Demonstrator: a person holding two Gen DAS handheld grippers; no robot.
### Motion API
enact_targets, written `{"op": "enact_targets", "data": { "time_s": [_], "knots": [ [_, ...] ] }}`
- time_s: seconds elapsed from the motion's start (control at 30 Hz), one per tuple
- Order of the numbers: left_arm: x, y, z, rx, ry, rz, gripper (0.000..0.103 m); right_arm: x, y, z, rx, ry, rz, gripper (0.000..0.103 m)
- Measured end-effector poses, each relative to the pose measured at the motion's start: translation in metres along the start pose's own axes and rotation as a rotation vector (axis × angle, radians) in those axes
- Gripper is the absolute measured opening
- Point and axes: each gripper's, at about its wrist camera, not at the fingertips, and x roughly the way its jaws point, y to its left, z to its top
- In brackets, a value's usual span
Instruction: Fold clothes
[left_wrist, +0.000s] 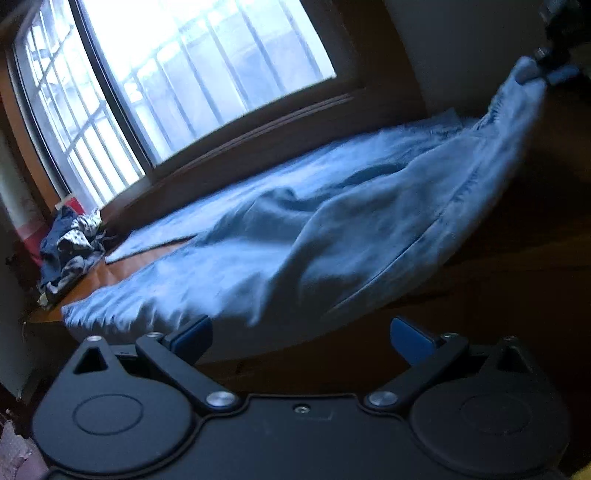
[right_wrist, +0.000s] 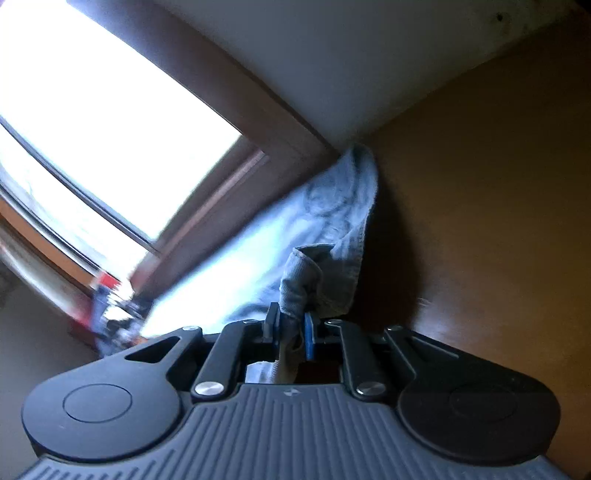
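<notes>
Right claw (right_wrist: 290, 328) pinches a bunched edge of the lt blue jeans (left_wrist: 332, 229), lifting that corner off the wooden worktop (right_wrist: 480, 221). Left claw (left_wrist: 301, 334) spread, empty, just short of the jeans' near edge. Rest of jeans lies flat below window (left_wrist: 184, 74).

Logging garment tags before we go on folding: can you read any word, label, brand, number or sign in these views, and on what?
None can be read.
Jeans: no tag or lettering shows.
Right tool: a small pale mark on its grey ribbed body, a symbol and no letters.
Clothes pile: a speckled pattern, no text.
Red thing by the window: too blurred to tell.
</notes>
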Motion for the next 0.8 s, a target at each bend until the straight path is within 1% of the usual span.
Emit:
{"op": "enact_targets", "data": {
  "time_s": [0.07, 0.13, 0.2, 0.27, 0.37, 0.47, 0.53, 0.57, 0.6, 0.63, 0.67, 0.7, 0.77, 0.8],
  "knots": [
    [0.003, -0.009, 0.004, 0.005, -0.039, 0.020, 0.103, 0.001, 0.005, 0.005, 0.035, -0.002, 0.030, 0.013],
    [0.005, -0.014, 0.008, 0.007, -0.061, 0.025, 0.103, 0.003, 0.010, 0.008, 0.069, -0.001, 0.054, 0.013],
    [0.003, -0.018, 0.013, 0.000, -0.087, 0.007, 0.103, 0.005, 0.012, 0.010, 0.112, 0.005, 0.069, 0.013],
    [0.000, -0.025, 0.020, -0.003, -0.125, -0.039, 0.103, 0.005, 0.012, 0.012, 0.156, 0.012, 0.081, 0.013],
    [0.001, -0.039, 0.026, 0.026, -0.164, -0.065, 0.103, 0.003, 0.011, 0.014, 0.191, 0.011, 0.084, 0.013],
    [0.011, -0.053, 0.033, 0.053, -0.166, -0.099, 0.103, 0.003, 0.012, 0.013, 0.202, 0.003, 0.076, 0.013],
    [0.014, -0.057, 0.034, 0.071, -0.184, -0.095, 0.103, 0.005, 0.012, 0.012, 0.206, 0.001, 0.069, 0.013],
    [0.015, -0.059, 0.035, 0.084, -0.191, -0.087, 0.101, 0.006, 0.013, 0.012, 0.210, -0.002, 0.067, 0.013],
    [0.015, -0.058, 0.036, 0.089, -0.195, -0.091, 0.089, 0.006, 0.013, 0.012, 0.211, -0.005, 0.066, 0.013],
    [0.015, -0.056, 0.037, 0.085, -0.193, -0.108, 0.079, 0.005, 0.013, 0.012, 0.203, -0.009, 0.060, 0.013],
    [0.015, -0.053, 0.038, 0.081, -0.191, -0.125, 0.061, 0.005, 0.014, 0.014, 0.195, -0.014, 0.055, 0.013],
    [0.014, -0.047, 0.040, 0.064, -0.176, -0.155, 0.052, 0.004, 0.014, 0.015, 0.186, -0.019, 0.049, 0.013],
    [0.012, -0.037, 0.044, 0.037, -0.154, -0.201, 0.026, 0.002, 0.014, 0.014, 0.159, -0.026, 0.021, 0.013],
    [0.010, -0.033, 0.046, 0.027, -0.148, -0.218, 0.017, 0.002, 0.013, 0.013, 0.147, -0.022, 0.010, 0.014]
  ]
}}
